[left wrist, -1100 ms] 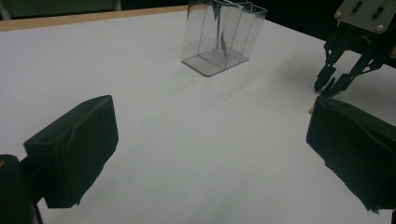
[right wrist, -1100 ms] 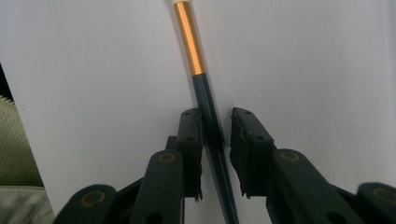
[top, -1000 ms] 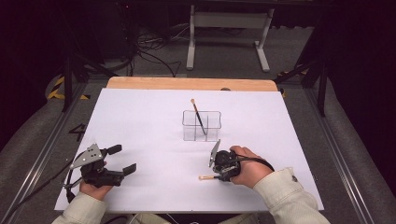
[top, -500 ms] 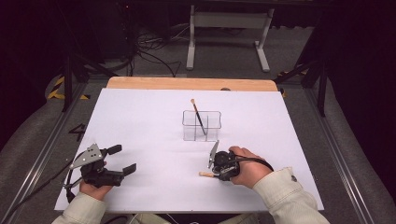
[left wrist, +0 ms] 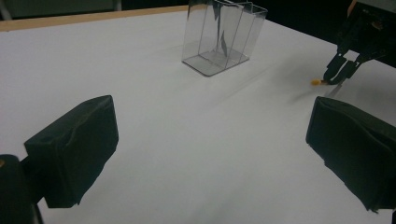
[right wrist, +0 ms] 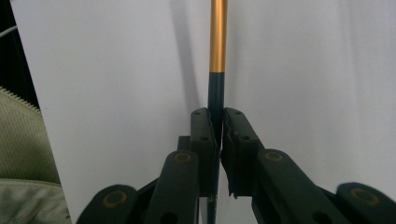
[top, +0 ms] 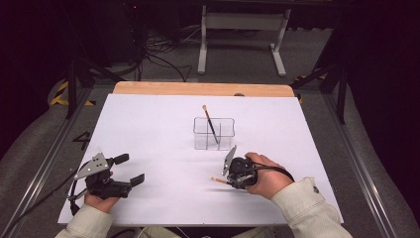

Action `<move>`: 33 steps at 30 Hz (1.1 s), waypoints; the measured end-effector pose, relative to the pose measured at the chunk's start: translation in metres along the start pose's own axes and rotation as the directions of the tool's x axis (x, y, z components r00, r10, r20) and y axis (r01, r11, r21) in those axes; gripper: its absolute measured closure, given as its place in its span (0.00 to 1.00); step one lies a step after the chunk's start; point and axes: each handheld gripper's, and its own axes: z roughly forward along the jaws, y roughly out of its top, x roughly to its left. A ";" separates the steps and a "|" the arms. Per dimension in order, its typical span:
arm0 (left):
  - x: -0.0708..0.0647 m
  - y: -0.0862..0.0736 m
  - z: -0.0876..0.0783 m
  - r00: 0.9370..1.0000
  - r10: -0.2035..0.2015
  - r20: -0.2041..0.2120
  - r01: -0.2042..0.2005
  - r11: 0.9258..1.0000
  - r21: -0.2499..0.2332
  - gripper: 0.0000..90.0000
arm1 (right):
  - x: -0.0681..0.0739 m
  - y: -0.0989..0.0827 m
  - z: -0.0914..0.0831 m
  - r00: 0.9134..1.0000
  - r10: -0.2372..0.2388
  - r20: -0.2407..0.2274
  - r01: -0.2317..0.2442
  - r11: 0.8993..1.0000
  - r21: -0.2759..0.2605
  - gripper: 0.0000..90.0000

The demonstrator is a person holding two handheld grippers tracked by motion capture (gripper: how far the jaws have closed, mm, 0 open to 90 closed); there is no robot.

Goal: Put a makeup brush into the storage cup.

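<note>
Black right gripper (right wrist: 218, 122) jaws pinch the thin dark, gold-ended brush (right wrist: 217, 56) flat on white tabletop (top: 158, 129), left gripper (top: 132, 169) spread idle; next, lift toward clear plastic divided holder (top: 214, 134).

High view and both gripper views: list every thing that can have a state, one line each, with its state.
Right gripper: jaws shut on the brush on the table.
Brush on the table: lying on the white sheet, clamped at its dark part, orange end sticking out.
Left gripper: jaws open, nothing between them, resting low over the sheet.
Clear organizer: upright, holds one brush.
Brush in the organizer: leaning, handle end up.
</note>
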 end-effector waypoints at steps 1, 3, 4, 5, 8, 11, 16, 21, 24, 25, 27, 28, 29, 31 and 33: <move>0.000 0.000 0.000 1.000 -0.001 0.000 0.001 1.000 0.000 0.03 | 0.000 0.000 -0.002 1.000 0.003 0.001 -0.003 1.000 -0.003 0.92; 0.000 0.000 0.000 1.000 0.000 0.000 0.000 1.000 0.000 0.03 | 0.000 0.000 -0.004 1.000 0.001 0.006 -0.001 1.000 -0.010 0.92; 0.000 0.000 0.000 1.000 0.000 0.000 0.000 1.000 0.000 0.03 | 0.000 0.000 -0.008 1.000 0.003 0.014 -0.002 1.000 -0.022 0.92; 0.000 0.000 0.000 1.000 0.000 0.000 0.000 1.000 0.000 0.03 | 0.000 0.000 -0.010 1.000 0.012 0.015 -0.011 1.000 -0.028 0.93; 0.000 0.000 0.000 1.000 -0.001 0.000 0.001 1.000 -0.001 0.03 | 0.000 0.000 -0.014 1.000 0.014 0.020 -0.013 0.999 -0.040 0.92; 0.000 0.000 0.000 1.000 0.000 -0.001 0.000 1.000 0.000 0.03 | 0.001 0.000 -0.020 0.999 0.017 0.029 -0.015 0.998 -0.060 0.93; 0.000 0.000 -0.001 1.000 0.005 -0.011 -0.005 1.000 -0.006 0.03 | 0.003 0.000 -0.028 0.999 0.034 0.037 -0.030 0.995 -0.100 0.93; 0.000 0.000 -0.001 1.000 0.005 -0.012 -0.005 1.000 -0.007 0.03 | 0.002 0.000 -0.034 0.998 0.043 0.045 -0.037 0.990 -0.134 0.93; 0.000 0.000 -0.001 1.000 0.001 -0.012 -0.001 1.000 -0.007 0.03 | 0.002 0.000 -0.035 0.998 0.048 0.039 -0.042 0.989 -0.143 0.93; 0.000 0.000 -0.001 1.000 0.005 -0.012 -0.005 1.000 -0.006 0.03 | 0.002 0.000 -0.035 0.998 0.051 0.041 -0.044 0.988 -0.145 0.93; 0.000 0.000 -0.001 1.000 0.007 -0.011 -0.007 1.000 -0.005 0.03 | 0.001 0.000 -0.035 0.998 0.056 0.033 -0.051 0.987 -0.151 0.93; 0.000 0.000 -0.001 1.000 0.002 -0.012 -0.002 1.000 -0.007 0.03 | 0.001 0.000 -0.034 0.998 0.059 0.031 -0.054 0.987 -0.153 0.93; 0.000 0.000 -0.001 1.000 0.002 -0.012 -0.002 1.000 -0.007 0.03 | 0.001 0.000 -0.034 0.998 0.059 0.031 -0.054 0.987 -0.153 0.93; 0.000 0.000 -0.001 1.000 0.006 -0.013 -0.006 1.000 -0.006 0.03 | 0.000 -0.001 -0.034 0.997 0.068 0.027 -0.063 0.985 -0.158 0.93; 0.000 0.000 -0.001 1.000 0.006 -0.012 -0.007 1.000 -0.005 0.03 | 0.000 -0.001 -0.036 0.997 0.075 0.024 -0.070 0.984 -0.161 0.93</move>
